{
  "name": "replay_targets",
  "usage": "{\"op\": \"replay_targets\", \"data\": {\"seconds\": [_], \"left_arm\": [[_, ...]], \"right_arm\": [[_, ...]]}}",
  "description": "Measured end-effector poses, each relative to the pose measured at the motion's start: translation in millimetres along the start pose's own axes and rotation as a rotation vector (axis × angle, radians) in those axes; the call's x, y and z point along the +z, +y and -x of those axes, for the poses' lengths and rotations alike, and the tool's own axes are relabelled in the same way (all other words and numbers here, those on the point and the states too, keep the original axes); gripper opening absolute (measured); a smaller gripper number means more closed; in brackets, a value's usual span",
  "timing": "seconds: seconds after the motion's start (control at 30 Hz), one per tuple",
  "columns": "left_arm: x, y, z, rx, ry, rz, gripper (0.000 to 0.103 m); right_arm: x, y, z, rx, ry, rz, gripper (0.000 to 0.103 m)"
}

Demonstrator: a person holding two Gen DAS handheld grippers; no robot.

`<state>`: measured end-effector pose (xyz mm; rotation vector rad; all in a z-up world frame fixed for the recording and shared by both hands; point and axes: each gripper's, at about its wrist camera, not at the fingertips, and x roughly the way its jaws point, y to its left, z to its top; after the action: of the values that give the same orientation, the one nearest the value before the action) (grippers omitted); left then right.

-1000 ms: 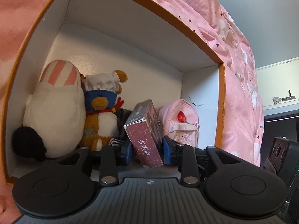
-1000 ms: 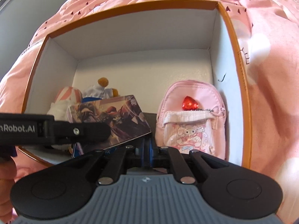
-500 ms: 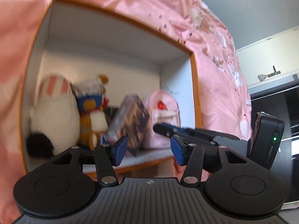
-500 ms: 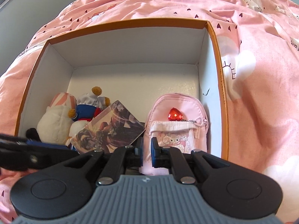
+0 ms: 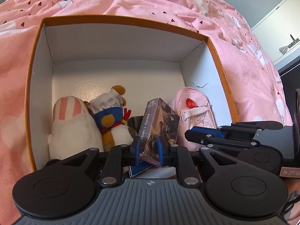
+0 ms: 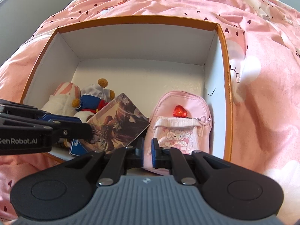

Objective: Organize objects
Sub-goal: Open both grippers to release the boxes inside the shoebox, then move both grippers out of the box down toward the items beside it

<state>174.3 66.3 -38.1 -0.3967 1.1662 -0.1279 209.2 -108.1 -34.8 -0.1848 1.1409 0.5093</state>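
gripping the photo card box (image 5: 159, 125) by its near corner, the left gripper (image 5: 148, 146) has its jaws closed on it, tilted, mid-box between the toys and the pink backpack (image 6: 180, 123). the right gripper (image 6: 148, 151) has its jaws nearly closed, seemingly pinching the backpack's near edge. the striped plush (image 5: 73, 129) and bear (image 5: 112, 123) already sit near-left in the orange box (image 5: 217, 56); the far half looks bare. judged left: settling the card box neatly.
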Motion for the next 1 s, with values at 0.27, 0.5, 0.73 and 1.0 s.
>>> {"op": "replay_targets", "data": {"seconds": [0.27,0.5,0.73,1.0], "left_arm": [[-6.4,-1.0,-17.4,-0.024,0.065,0.041,0.013],[-8.1,-6.6,-5.5,-0.017,0.009,-0.001,0.013],[-20.7,-27.7,36.9,-0.028,-0.124,-0.127,0.014],[-53.5,-44.1,62.4,-0.063,-0.165,-0.225,0.023]], "right_arm": [[-1.4,-3.9,-2.4,-0.003,0.000,0.009,0.009],[-4.2,-6.2,0.7,-0.001,-0.006,-0.002,0.009],[-15.1,-3.3,34.9,0.046,-0.110,-0.036,0.010],[-52.0,-0.6,87.9,0.052,-0.255,-0.104,0.030]]}}
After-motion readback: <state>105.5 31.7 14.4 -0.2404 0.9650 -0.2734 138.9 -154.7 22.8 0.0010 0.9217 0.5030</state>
